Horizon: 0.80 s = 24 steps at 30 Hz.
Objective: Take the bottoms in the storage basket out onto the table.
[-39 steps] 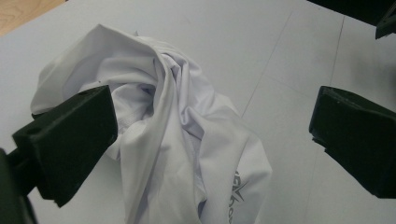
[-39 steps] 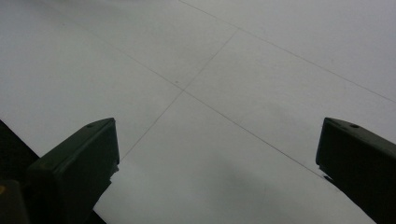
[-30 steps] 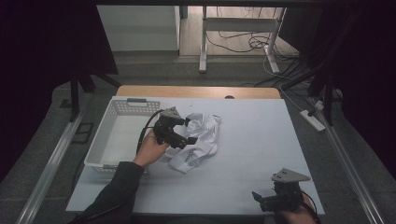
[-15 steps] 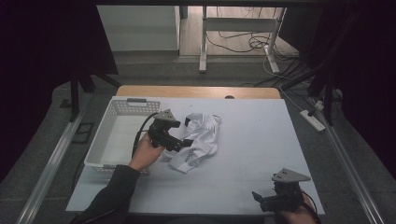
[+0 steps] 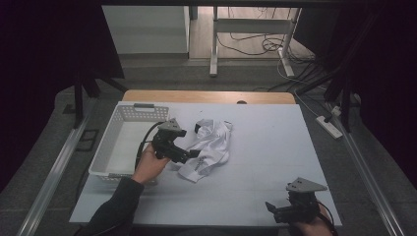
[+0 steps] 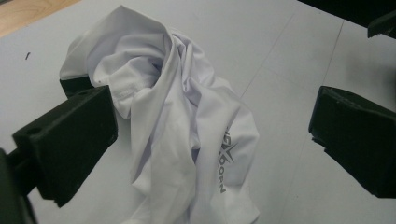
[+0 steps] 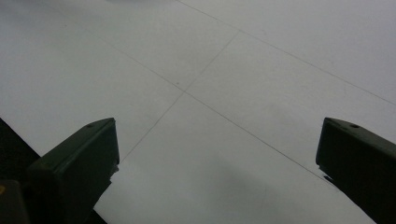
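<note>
White shirt (image 5: 209, 147) crumpled just left of tabletop (image 5: 275, 147) centre, at three o'clock from the white basket (image 5: 120, 147), straddled by the wide-open, empty left gripper (image 5: 189, 155) at its nine o'clock edge, with right gripper (image 5: 273, 210) low at five o'clock, likewise spread and empty.

Black tongs (image 5: 193, 155) with blocky jaws, grey triangular plates, dark sleeve (image 5: 114, 209)

High view looks down from above the surface (image 5: 275, 147); both gripper views skim that same surface close up.
</note>
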{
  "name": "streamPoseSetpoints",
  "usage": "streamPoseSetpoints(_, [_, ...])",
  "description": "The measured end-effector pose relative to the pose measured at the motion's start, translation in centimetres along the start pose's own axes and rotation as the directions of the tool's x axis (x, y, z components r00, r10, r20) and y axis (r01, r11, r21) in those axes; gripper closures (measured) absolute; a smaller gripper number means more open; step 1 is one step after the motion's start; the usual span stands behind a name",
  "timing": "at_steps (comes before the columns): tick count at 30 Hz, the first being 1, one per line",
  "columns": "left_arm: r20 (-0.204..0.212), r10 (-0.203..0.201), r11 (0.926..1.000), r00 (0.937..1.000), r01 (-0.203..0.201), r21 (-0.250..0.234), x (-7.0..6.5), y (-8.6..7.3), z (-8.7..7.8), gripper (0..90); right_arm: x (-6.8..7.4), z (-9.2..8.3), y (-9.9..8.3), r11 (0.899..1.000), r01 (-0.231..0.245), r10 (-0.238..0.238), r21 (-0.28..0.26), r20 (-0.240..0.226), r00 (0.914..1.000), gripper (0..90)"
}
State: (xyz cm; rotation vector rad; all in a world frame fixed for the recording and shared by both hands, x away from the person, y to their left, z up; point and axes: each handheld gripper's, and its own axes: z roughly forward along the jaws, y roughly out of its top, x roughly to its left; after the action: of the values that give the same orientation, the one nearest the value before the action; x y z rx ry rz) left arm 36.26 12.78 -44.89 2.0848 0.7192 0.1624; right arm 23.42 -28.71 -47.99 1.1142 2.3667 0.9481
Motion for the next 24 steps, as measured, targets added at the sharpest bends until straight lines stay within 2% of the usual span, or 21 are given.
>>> streamPoseSetpoints(15, [-0.018,-0.007,1.0,0.9998,0.007,-0.005,-0.6,-0.9,-1.0,0.6,0.1,0.0,0.0,1.0,0.011,-0.011,0.003,0.001,0.9999,0.0])
streamPoseSetpoints(24, [-0.013,-0.019,0.9995,0.9997,0.019,-0.023,-0.7,-1.5,-1.8,0.8,0.1,0.0,0.0,1.0,0.014,-0.014,0.003,0.0,0.9999,0.0])
